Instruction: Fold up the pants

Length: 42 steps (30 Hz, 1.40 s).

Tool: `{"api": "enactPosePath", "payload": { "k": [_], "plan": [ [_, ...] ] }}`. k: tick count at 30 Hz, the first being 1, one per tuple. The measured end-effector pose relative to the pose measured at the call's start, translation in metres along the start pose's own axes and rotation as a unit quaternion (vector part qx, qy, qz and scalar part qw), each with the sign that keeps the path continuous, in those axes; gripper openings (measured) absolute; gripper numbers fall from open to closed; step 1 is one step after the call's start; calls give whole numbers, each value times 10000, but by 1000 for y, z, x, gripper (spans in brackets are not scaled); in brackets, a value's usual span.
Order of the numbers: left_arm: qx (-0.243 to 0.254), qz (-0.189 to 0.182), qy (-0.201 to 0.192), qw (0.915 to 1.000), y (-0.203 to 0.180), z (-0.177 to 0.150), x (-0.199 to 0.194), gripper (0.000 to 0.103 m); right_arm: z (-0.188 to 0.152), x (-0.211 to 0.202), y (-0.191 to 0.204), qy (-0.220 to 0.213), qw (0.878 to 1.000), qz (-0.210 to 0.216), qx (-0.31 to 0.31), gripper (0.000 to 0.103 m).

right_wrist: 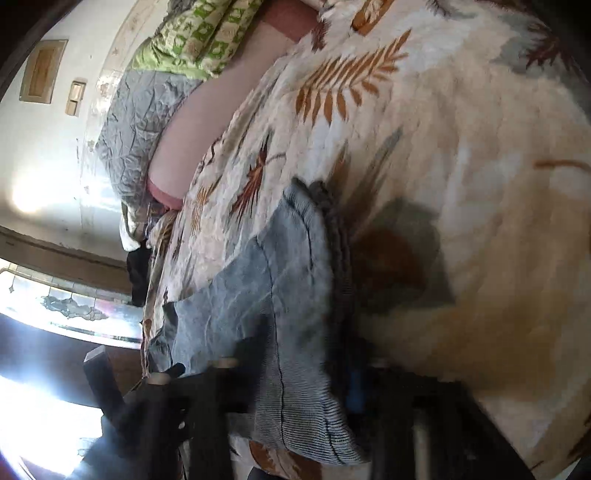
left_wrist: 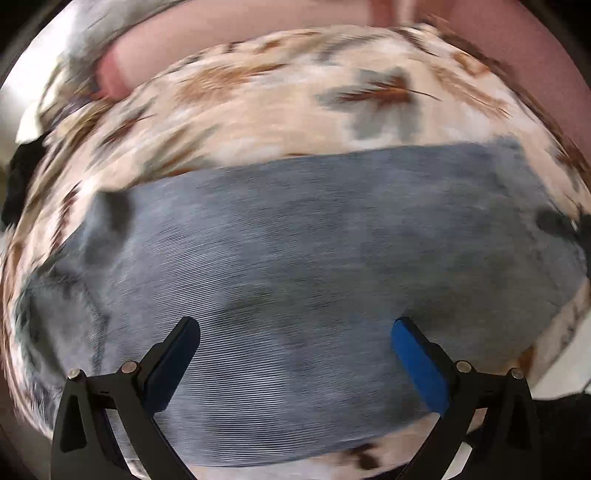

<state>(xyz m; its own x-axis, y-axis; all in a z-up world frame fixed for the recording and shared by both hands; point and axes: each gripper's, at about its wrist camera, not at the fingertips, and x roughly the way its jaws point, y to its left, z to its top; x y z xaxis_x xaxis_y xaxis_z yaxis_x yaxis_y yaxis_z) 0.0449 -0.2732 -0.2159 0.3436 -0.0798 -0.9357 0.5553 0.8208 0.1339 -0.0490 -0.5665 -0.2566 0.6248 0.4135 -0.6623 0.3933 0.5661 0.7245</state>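
The grey-blue striped pants (left_wrist: 314, 251) lie flat in a wide band across a leaf-print bedspread (left_wrist: 258, 110). My left gripper (left_wrist: 295, 350) hovers just over their near part with its blue-padded fingers (left_wrist: 417, 365) wide apart and nothing between them. In the right wrist view the pants (right_wrist: 258, 295) run up the frame as a folded strip with a dark edge. My right gripper (right_wrist: 299, 398) is blurred by motion. Its dark fingers sit on either side of the near end of the pants, and I cannot make out whether they pinch the cloth.
A pink sheet (left_wrist: 229, 37) borders the bedspread at the far side. In the right wrist view a green patterned quilt (right_wrist: 199, 33) and a grey blanket (right_wrist: 140, 125) lie at the bed's far end, with a white wall (right_wrist: 44, 155) and a bright window (right_wrist: 55, 306) beyond.
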Motion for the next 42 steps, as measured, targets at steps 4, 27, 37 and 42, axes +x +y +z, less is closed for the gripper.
{"api": "enactPosePath", "payload": {
  "k": [4,27,37,42],
  "plan": [
    [-209,24,169,9996,22,-2,13,103,-4,-3,14,-171,9995,-24,-248,16],
    [-515,66,99,9986,60,20,19,103,0,0,13,-162,9992,349,-112,13],
    [-1089,177,2,9939,111,-3,-9,103,-27,10,84,-275,9855,965,-1370,13],
    [-1356,246,-168,9903,136,-14,-23,103,-44,48,114,162,9808,1051,-1632,13]
  ]
}}
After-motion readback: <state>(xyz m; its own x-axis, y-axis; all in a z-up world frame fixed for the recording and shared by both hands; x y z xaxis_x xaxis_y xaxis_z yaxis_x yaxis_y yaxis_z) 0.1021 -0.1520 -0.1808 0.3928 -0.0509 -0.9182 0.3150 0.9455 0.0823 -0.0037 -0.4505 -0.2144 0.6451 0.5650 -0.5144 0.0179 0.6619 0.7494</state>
